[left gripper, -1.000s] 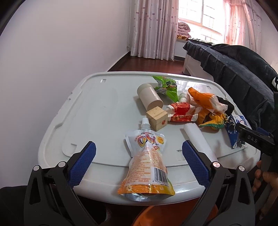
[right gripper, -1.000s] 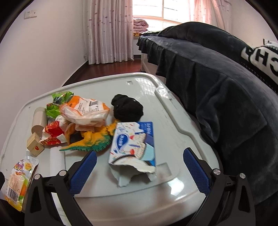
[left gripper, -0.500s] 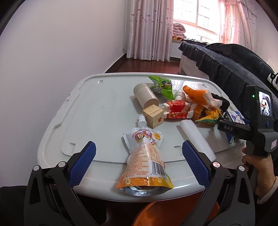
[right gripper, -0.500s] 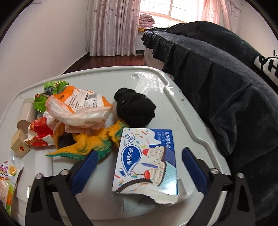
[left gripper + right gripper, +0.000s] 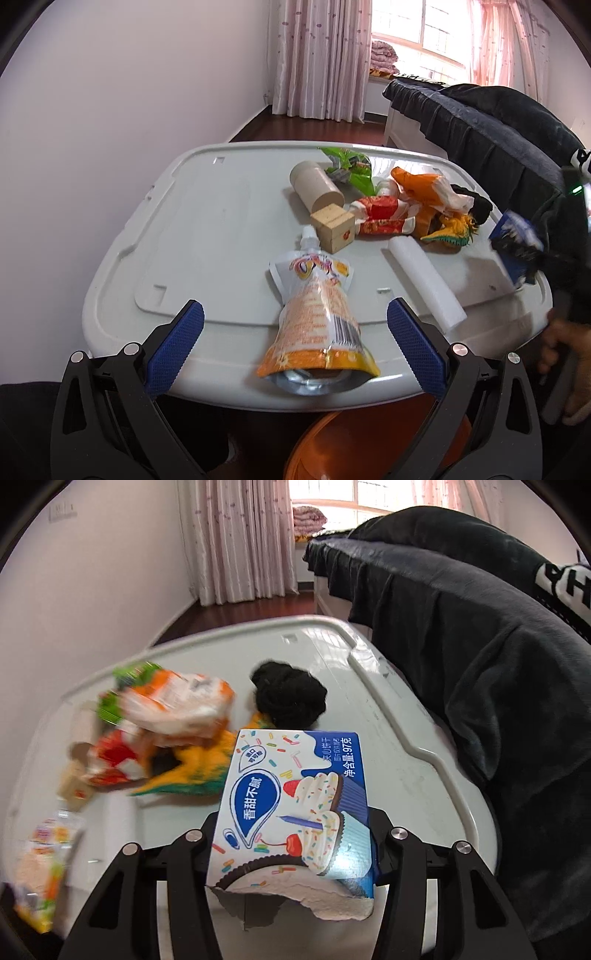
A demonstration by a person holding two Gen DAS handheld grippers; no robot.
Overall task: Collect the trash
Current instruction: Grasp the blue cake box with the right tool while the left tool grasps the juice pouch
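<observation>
1. On the grey bench (image 5: 207,221) lie one juice pouch (image 5: 317,314), one wooden block (image 5: 334,227), one cardboard tube (image 5: 317,186), one white roll (image 5: 424,280) and a heap of wrappers (image 5: 402,206).
2. Right gripper (image 5: 291,853) fingers have just been closing and clamp the torn biscuit box (image 5: 295,812).
3. Left gripper (image 5: 295,347) fingers stand wide apart, empty.
4. Pouch overhangs the near edge; the bench's left half is bare.

White walls (image 5: 110,92), pink curtains (image 5: 317,55), bright window (image 5: 443,33)
</observation>
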